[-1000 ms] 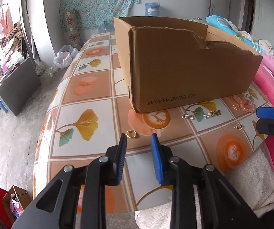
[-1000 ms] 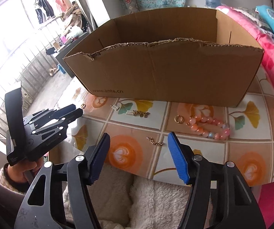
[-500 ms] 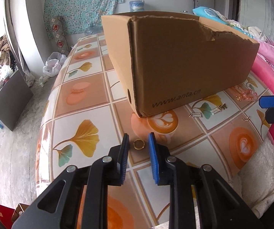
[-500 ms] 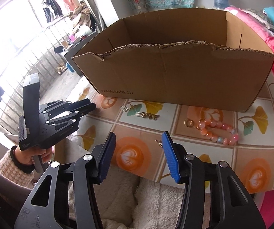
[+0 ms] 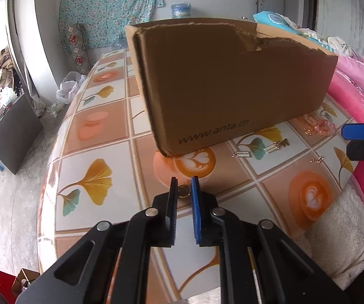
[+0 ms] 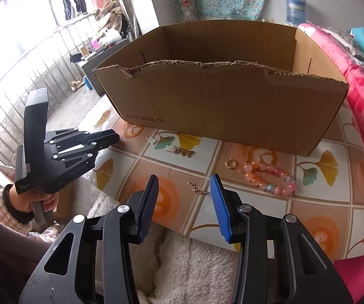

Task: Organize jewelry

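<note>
**Desk:** What does the left side show?

**Photographer:** The left gripper (image 5: 184,188) has clamped onto a small gold ring (image 5: 184,192), which sits on the patterned tablecloth (image 5: 100,152) near the corner of the cardboard box (image 5: 232,88).

**Desk:** And further right?

**Photographer:** A silver clasp (image 6: 152,140), a gold charm cluster (image 6: 180,150), a second gold ring (image 6: 230,163) and a pink bead bracelet (image 6: 268,177) lie loose along the box's front wall. The right gripper (image 6: 184,202) is closing around a short gold chain (image 6: 197,188); its pads have not yet touched it.

**Desk:** Progress?

**Photographer:** Early, it appears. No piece can be seen inside the box, though its floor is hidden; every visible item remains on the table.
</note>
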A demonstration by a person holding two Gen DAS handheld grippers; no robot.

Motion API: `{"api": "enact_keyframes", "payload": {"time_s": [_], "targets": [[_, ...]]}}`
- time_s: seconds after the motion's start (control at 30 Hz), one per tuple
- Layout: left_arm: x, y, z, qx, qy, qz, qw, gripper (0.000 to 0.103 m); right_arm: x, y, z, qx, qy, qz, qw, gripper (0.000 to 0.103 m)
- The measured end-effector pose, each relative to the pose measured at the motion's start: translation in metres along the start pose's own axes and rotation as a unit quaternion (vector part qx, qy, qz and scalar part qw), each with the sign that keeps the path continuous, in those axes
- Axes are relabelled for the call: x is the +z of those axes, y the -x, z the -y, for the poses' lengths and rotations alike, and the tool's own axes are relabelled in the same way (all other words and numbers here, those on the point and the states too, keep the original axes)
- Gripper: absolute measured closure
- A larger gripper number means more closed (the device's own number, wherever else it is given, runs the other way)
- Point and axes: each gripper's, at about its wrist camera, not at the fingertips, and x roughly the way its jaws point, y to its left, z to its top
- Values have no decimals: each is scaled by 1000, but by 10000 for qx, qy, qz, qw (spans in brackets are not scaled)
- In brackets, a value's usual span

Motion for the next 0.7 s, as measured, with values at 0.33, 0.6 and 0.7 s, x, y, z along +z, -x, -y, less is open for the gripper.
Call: {"api": "enact_keyframes", "payload": {"time_s": [0.33, 0.6, 0.7], "targets": [[6, -1, 48, -426, -27, 19, 9991, 93, -11, -9, -3, -191, 538, -143, 9983, 68], [4, -2, 51, -482, 41, 20, 9988, 93, -7, -30, -2, -270, 778, -327, 9961, 79], [4, -1, 50, -493, 54, 27, 9988, 93, -9, -38, -3, -331, 963, -426, 9939, 80]]}}
